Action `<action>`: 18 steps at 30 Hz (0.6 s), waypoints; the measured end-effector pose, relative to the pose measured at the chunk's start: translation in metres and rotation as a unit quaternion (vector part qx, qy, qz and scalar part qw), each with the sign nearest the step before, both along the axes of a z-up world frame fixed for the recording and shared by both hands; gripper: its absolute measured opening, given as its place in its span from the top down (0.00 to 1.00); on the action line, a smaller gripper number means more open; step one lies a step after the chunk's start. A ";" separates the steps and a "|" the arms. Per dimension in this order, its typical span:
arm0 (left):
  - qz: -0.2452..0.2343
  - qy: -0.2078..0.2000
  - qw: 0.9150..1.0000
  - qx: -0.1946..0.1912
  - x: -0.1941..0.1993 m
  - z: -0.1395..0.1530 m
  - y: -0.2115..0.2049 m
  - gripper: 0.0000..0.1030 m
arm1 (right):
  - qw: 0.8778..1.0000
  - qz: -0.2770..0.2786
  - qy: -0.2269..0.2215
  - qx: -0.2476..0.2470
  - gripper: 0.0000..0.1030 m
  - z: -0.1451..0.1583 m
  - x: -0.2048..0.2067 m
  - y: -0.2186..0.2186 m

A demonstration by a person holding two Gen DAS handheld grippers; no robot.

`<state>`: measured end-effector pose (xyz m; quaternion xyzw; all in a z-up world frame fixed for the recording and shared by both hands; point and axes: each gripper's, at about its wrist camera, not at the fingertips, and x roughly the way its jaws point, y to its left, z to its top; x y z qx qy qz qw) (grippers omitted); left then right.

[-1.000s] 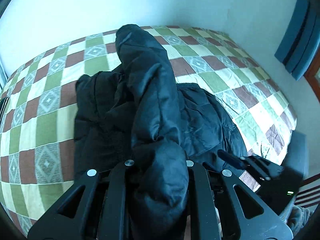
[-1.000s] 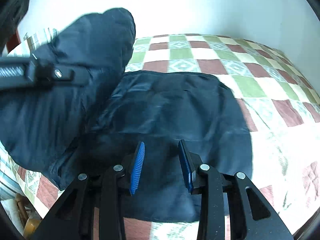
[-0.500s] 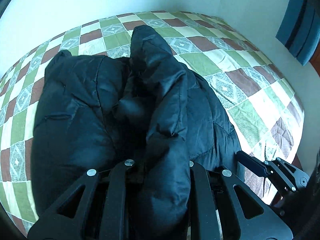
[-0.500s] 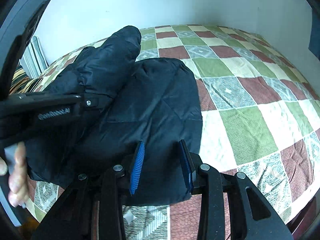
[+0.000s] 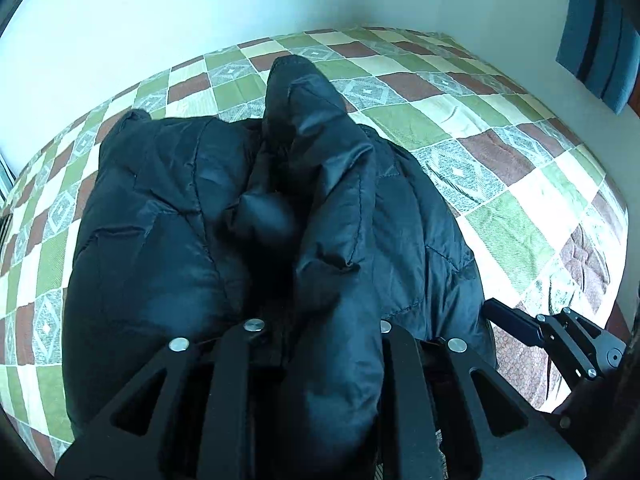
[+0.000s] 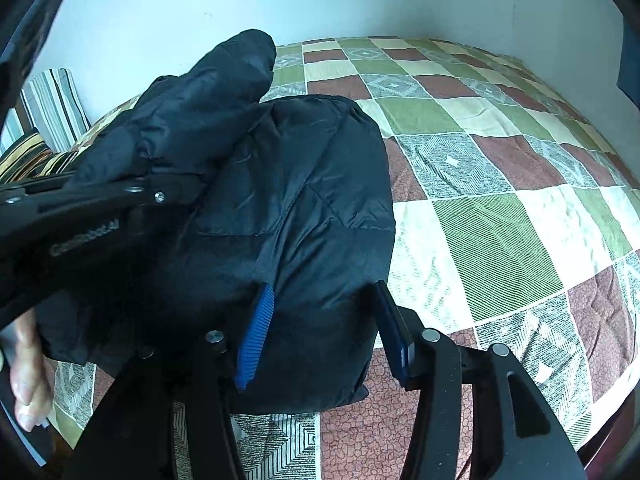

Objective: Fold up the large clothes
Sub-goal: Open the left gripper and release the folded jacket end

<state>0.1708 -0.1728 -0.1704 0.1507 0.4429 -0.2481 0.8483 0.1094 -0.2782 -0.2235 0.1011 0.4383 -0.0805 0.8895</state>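
A: Jacket (image 5: 168,216) is spread black on the bed (image 5: 500,152), toward its near edge; its sleeve (image 5: 332,240) is clenched in the left tongs (image 5: 316,320), which have just been eased slightly.

B: The right tongs (image 6: 320,328) have just been opened over the hem, nothing pinched. The puffy sleeve could be sprung back if released early.

Faint grey lettering, roughly "GenRobot.AI", on the left hand-held gripper (image 6: 180,192) body, no other text legible
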 end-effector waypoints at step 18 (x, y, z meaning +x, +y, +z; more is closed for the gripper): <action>0.031 -0.094 0.990 -0.102 -0.057 0.104 0.092 0.30 | 1.000 -0.010 0.009 -0.025 0.49 0.013 -0.001 0.006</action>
